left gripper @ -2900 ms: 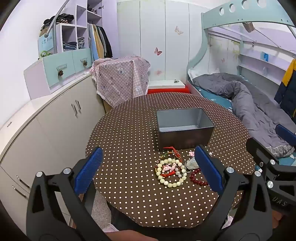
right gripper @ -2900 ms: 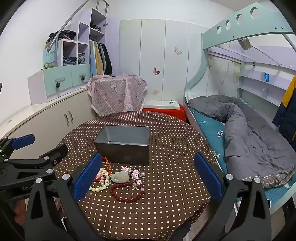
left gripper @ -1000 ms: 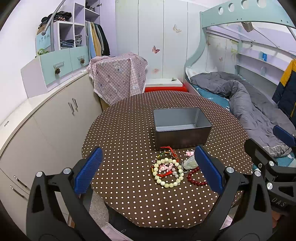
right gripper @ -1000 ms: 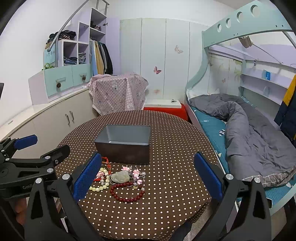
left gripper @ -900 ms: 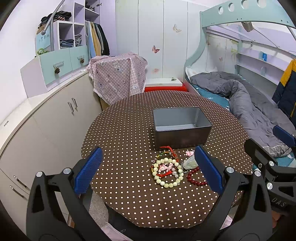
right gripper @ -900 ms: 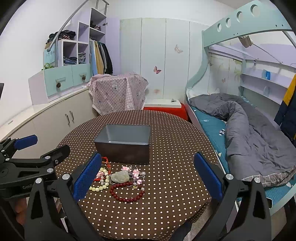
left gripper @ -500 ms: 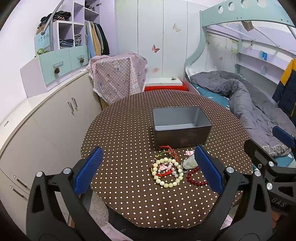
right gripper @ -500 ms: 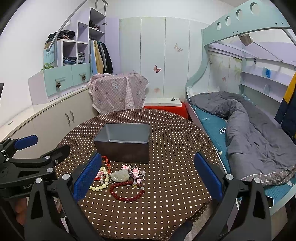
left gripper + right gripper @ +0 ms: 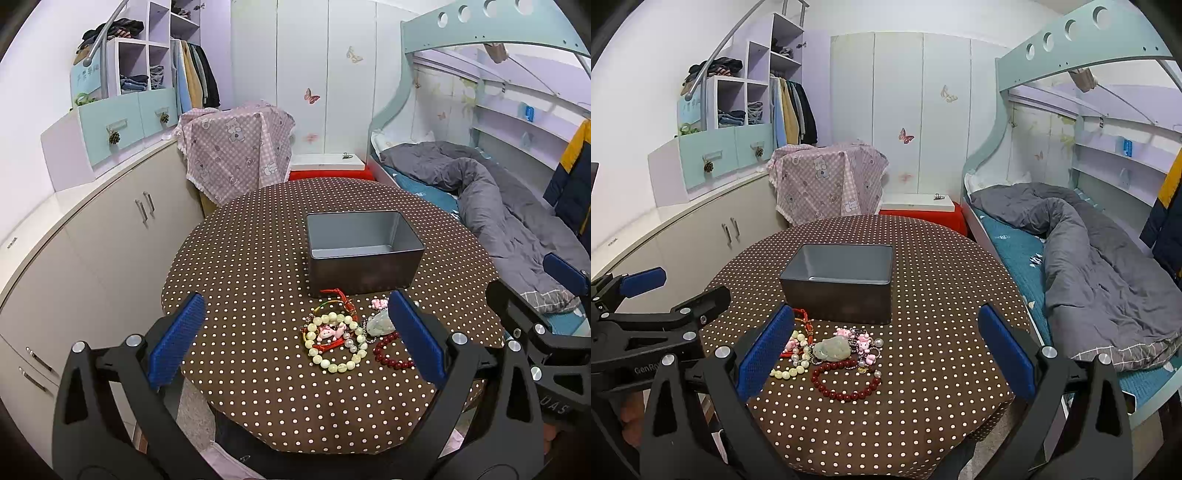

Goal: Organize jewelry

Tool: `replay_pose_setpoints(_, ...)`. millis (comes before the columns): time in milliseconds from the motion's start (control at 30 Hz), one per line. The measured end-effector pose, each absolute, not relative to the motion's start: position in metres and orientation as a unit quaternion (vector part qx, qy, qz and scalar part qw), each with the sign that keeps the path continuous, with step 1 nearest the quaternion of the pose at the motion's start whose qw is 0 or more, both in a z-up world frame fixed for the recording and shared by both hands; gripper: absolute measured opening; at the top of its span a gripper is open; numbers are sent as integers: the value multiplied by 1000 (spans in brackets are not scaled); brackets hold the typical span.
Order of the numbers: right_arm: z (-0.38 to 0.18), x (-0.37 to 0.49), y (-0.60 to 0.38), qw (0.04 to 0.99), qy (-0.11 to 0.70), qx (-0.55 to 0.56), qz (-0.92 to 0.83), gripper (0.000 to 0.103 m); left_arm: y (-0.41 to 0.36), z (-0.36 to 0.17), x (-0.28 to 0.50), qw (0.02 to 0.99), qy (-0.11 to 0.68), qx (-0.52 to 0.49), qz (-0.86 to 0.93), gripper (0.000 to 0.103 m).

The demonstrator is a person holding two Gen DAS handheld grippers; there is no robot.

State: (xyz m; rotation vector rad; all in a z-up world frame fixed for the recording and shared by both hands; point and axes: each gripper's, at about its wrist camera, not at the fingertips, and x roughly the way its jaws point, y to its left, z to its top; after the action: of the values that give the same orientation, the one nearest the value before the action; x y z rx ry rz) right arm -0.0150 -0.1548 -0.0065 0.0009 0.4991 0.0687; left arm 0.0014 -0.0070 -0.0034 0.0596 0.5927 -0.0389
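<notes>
The jewelry lies in one tangled pile on the table (image 9: 942, 295), touching the near wall of the empty tin (image 9: 838, 280): red beads (image 9: 846, 382), pale beads (image 9: 334, 341), a jade pendant (image 9: 833, 349), pink charms (image 9: 862, 341) and a red cord (image 9: 341, 295).

Risk: strands overlap, so lifting one piece may drag others along or off the table edge. Round beads may slip from flat pads.

Both grippers hover short of the pile, level, pointing toward the tin. Left gripper (image 9: 295, 339): fingers spread wide, empty. Right gripper (image 9: 884, 350): fingers spread wide, empty.
</notes>
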Motion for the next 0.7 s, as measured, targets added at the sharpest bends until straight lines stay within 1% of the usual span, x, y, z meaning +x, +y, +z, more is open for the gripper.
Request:
replay_pose_setpoints(567, -9, -14, -155, 968, 250, 2, 31, 95, -8, -5, 3, 953, 302, 28, -22, 97)
replay_pose_setpoints(700, -13, -9, -156, 965, 261, 7, 35, 95, -8, -11, 7, 950, 310, 27, -24, 97)
